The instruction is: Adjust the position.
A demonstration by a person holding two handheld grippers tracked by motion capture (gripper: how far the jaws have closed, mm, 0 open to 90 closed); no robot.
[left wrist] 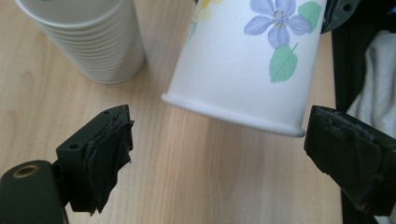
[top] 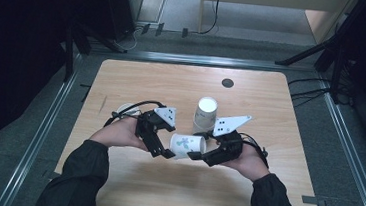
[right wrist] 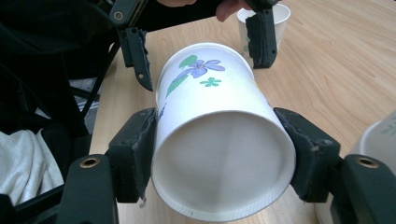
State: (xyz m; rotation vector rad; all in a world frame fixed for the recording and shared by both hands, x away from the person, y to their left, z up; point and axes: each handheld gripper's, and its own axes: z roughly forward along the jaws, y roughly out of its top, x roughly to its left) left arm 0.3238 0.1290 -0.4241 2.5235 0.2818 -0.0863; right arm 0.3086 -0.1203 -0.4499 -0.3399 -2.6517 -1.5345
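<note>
While the high view shows the white flower-printed paper cup [top: 188, 145] lying sideways between both grippers above the wooden table [top: 137, 84], the right gripper view shows the right gripper [right wrist: 223, 154] clamping its base end, and the left gripper view shows the left gripper [left wrist: 219, 149] spread wide, clear of the rim, beside a stack of white paper cups [left wrist: 88, 37].

white paper cup [top: 188, 145] with blue flower and green leaf print, tipped on its side above the table, a black jaw at each side of its base end
</note>
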